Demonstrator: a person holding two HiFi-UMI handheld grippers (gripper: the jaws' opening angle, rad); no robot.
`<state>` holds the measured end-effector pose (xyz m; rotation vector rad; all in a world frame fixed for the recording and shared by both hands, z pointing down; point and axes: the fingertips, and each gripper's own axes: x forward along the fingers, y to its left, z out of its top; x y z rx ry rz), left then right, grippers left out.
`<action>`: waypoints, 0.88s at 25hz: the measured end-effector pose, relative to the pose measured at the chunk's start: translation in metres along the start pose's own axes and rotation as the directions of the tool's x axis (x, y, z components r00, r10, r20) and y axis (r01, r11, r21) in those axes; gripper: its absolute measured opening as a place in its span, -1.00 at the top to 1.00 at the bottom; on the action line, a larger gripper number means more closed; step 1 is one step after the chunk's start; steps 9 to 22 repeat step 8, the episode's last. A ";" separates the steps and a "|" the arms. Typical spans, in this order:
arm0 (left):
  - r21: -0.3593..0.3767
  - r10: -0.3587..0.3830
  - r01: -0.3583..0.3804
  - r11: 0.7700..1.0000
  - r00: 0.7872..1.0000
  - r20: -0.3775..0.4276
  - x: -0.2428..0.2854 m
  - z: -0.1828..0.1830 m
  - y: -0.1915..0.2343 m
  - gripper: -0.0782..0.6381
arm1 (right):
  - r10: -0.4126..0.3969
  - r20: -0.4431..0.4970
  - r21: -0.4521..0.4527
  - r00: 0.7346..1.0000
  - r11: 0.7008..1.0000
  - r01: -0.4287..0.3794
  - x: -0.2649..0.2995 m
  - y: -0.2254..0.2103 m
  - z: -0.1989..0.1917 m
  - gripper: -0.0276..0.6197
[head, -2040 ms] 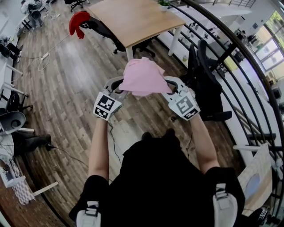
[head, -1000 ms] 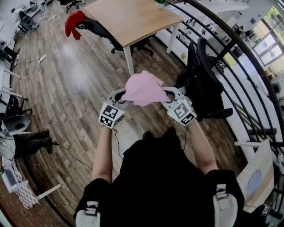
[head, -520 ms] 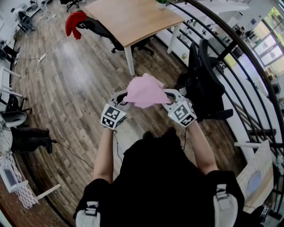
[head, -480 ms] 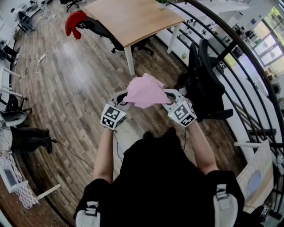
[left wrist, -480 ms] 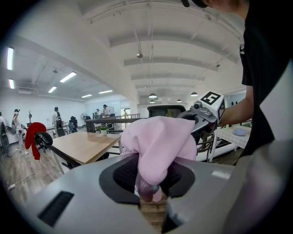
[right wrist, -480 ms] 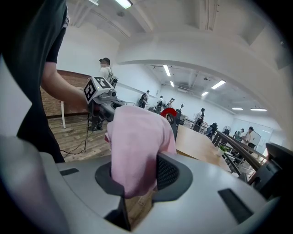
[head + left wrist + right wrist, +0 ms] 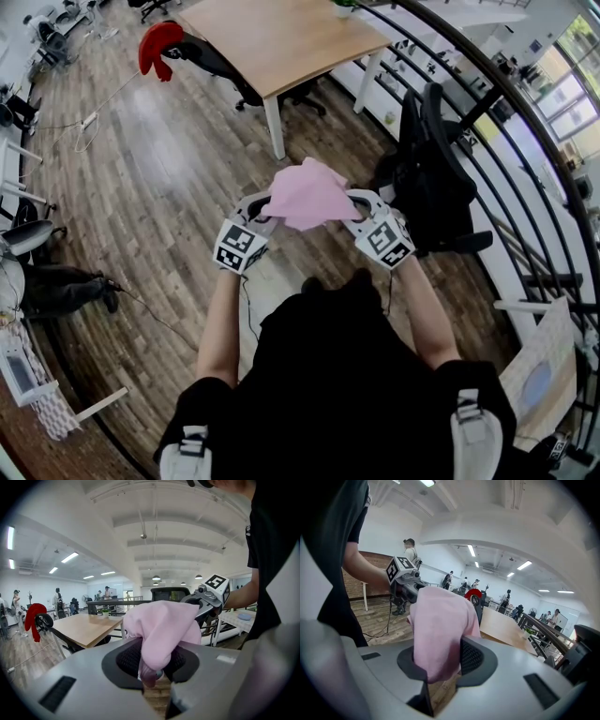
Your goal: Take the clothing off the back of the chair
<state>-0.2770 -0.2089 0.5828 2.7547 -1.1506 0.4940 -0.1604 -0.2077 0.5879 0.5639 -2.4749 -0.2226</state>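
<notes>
A pink garment (image 7: 307,195) hangs bunched in the air between my two grippers, above the wooden floor. My left gripper (image 7: 260,210) is shut on its left end; in the left gripper view the pink cloth (image 7: 161,630) fills the gap between the jaws. My right gripper (image 7: 357,205) is shut on its right end, and the cloth (image 7: 438,625) drapes over that gripper's jaws. A black office chair (image 7: 433,169) stands just right of my right gripper, its back bare. Each gripper shows in the other's view: the right gripper (image 7: 209,598) and the left gripper (image 7: 404,579).
A wooden table (image 7: 281,36) stands ahead, with a red garment (image 7: 159,45) on a chair at its left. A black curved railing (image 7: 525,122) runs along the right. Cables and chair bases lie on the floor (image 7: 141,178) at the left.
The view has shifted slightly. Both grippers stay shut on the pink garment at about the same spot, and a person's feet at the left edge have moved a little.
</notes>
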 end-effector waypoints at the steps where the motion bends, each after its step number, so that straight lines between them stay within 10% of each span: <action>1: -0.001 -0.001 0.001 1.000 1.000 0.000 0.000 -0.001 0.000 0.55 | 0.000 -0.001 0.000 1.000 1.000 0.000 0.000 0.000 -0.001 0.59; 22: -0.002 0.000 0.000 1.000 1.000 0.002 -0.002 -0.004 0.004 0.57 | 0.002 0.001 -0.002 1.000 1.000 -0.002 0.007 0.003 0.000 0.59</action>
